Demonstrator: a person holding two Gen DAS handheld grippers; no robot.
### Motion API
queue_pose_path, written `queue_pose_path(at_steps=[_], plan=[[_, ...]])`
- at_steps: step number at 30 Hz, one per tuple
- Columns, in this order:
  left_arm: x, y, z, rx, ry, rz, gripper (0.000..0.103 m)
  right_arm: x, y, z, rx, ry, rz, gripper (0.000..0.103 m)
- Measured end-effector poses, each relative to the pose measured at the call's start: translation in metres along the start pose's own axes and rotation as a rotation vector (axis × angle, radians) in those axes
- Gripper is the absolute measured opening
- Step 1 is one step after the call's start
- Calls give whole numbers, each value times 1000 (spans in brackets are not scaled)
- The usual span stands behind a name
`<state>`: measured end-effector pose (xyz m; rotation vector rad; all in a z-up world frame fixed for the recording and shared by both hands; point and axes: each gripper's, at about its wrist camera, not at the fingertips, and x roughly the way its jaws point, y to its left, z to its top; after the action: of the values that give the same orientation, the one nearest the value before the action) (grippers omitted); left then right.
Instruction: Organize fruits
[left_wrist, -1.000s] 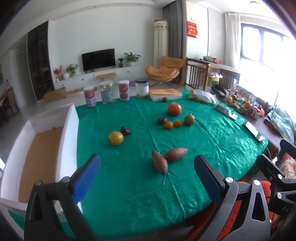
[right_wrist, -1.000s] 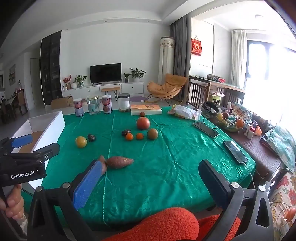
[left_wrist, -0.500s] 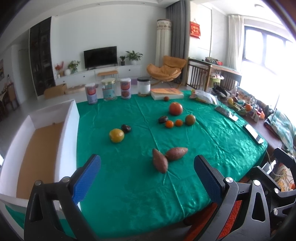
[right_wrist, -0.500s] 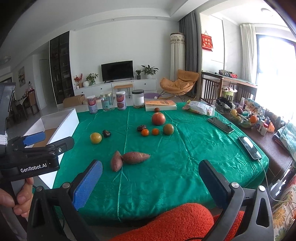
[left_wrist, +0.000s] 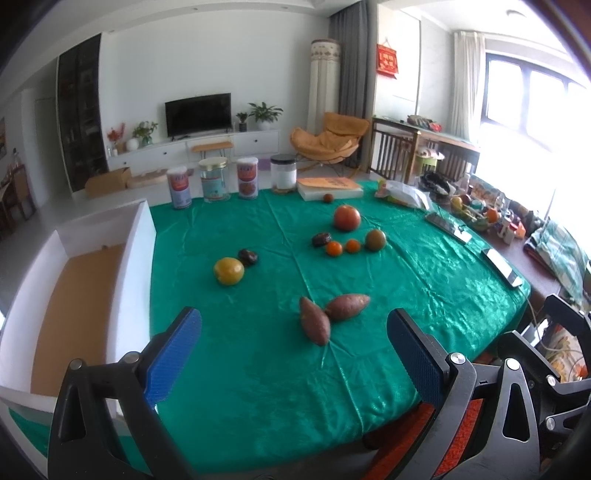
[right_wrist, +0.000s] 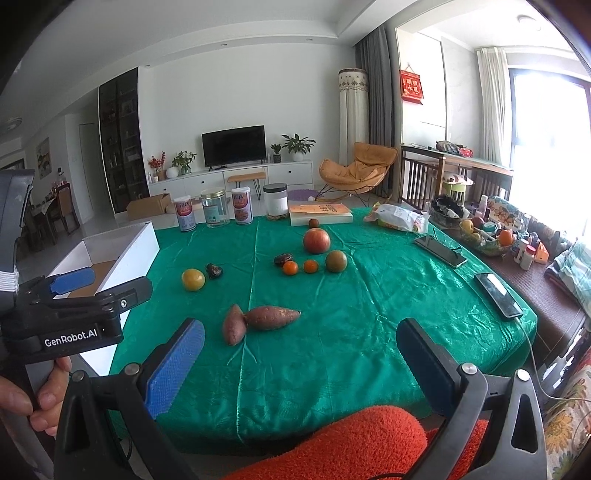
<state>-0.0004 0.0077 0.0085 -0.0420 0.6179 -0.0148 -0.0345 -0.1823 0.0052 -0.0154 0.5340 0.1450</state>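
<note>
**Fruit all over the green table, both grippers empty**

Both grippers hang at the near edge of the table, low in their frames. The left gripper (left_wrist: 293, 349) has its blue pads spread wide with nothing between them, and the right gripper (right_wrist: 301, 356) is the same, wide apart and empty. In the right wrist view the left gripper also shows at the left edge of the frame, with a hand (right_wrist: 26, 395) wrapped around its grip.

The fruit sits loose on the green cloth (left_wrist: 424, 288). Nearest to the grippers, around the middle of the left view, are two sweet potatoes (left_wrist: 314, 325) touching at their tips in a V shape. Up and left of them is a yellow fruit (left_wrist: 229, 271) with a small dark fruit (left_wrist: 248, 256) just beside it. Further back, right of centre, there's a cluster: a big red fruit (left_wrist: 347, 217), then in front of it a row with another dark one (left_wrist: 321, 239), two small oranges (left_wrist: 334, 248) and a green fruit (left_wrist: 375, 240) (can't tell exactly what kind). One tiny dark round fruit (left_wrist: 328, 198) sits alone near a book (left_wrist: 328, 186) at the far edge.

A white box (left_wrist: 138, 258) with a brown bottom stands open at the left side of the frame, right against the table. Four jars (left_wrist: 212, 179) line the far edge, and two phones (left_wrist: 502, 262) lie along the right side.
</note>
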Motion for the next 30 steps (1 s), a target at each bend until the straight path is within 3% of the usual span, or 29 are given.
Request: queue_pose_path(at_steps=[6,10,12,14,16,18,23,26,30], plan=[[0,2,1,-7,-1,-4,101,0,-1,5,-39,8,-27,103],[-1,3,5,-12,-5,-7,101,-11,-11,29,-126,32,-78,103],[-4,3,12,-10,-17,-24,101,-13,-11,46,-245,134,-71,103],[-10,3,21,-11,-42,-38,101,-9,-9,55,-382,304,-67,103],[-16,1,28,-23,-67,-43,101,-10,-9,56,-437,422,-17,103],[-18,0,31,-45,-77,-51,101,-13,-13,53,-384,442,47,103],[-7,0,25,-57,-12,-67,101,6,-13,27,-209,369,89,103],[-6,4,20,-45,0,-36,101,26,-9,9,-87,333,102,103],[-6,14,18,-71,-4,-7,101,46,-4,-10,18,353,160,103]])
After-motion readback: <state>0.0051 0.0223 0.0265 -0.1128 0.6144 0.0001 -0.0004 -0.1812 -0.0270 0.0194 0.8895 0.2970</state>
